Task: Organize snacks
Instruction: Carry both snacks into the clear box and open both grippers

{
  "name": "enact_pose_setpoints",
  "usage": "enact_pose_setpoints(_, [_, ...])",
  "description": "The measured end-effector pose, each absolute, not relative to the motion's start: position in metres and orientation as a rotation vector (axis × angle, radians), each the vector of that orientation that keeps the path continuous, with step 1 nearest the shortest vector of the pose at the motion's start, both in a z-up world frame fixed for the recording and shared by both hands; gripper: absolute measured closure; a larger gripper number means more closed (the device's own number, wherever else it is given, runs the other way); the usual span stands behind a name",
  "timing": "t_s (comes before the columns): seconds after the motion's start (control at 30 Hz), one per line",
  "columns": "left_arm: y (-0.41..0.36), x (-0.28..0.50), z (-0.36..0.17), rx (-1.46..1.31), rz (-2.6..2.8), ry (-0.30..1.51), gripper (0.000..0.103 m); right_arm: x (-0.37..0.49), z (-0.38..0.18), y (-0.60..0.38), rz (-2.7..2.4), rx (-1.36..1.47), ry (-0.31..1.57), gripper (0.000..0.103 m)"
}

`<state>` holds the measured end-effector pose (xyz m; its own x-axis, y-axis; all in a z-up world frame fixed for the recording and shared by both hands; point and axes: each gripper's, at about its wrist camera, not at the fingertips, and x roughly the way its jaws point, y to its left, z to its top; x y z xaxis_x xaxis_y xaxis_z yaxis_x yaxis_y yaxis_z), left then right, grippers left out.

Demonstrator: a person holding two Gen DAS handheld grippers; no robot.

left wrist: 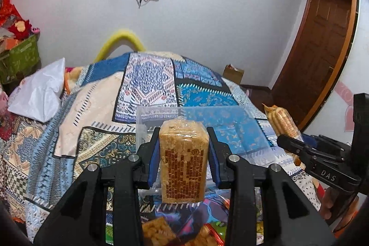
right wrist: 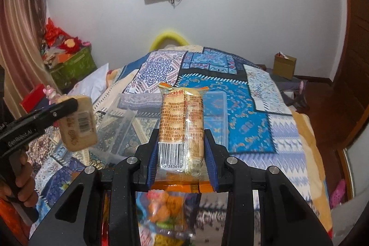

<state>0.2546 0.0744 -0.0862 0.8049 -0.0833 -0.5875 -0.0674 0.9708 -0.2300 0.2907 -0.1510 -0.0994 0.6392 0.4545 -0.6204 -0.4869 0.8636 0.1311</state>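
Observation:
My left gripper (left wrist: 183,138) is shut on a tan cake block in clear wrap (left wrist: 183,160), held above the patchwork bedspread. The same block (right wrist: 77,123) shows at the left of the right wrist view. My right gripper (right wrist: 181,141) is shut on a long orange-ended biscuit pack (right wrist: 182,121) with a barcode facing me. That pack (left wrist: 282,122) appears at the right edge of the left wrist view. A clear plastic box (left wrist: 198,121) lies on the bed just beyond both grippers, also seen as the clear box (right wrist: 129,117). More snack packets (right wrist: 166,206) lie below the fingers.
The patchwork bedspread (left wrist: 96,112) covers the bed. A white plastic bag (left wrist: 39,93) lies at the left. A green box (right wrist: 73,66) heaped with red items stands by the curtain. A cardboard box (right wrist: 284,66) sits on the floor, and a wooden door (left wrist: 322,43) is at the right.

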Motion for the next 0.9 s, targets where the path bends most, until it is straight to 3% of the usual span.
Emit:
enact_pose_setpoints(0.73, [0.079, 0.317, -0.153, -0.26, 0.059, 0.864, 0.066, 0.35, -0.164, -0.118, 0.55, -0.189, 0.947, 0.07])
enact_pose_setpoints(0.9, [0.083, 0.305, -0.135, -0.291, 0.064, 0.822, 0.059, 0.341, -0.15, -0.127, 0.53, -0.186, 0.903, 0.051])
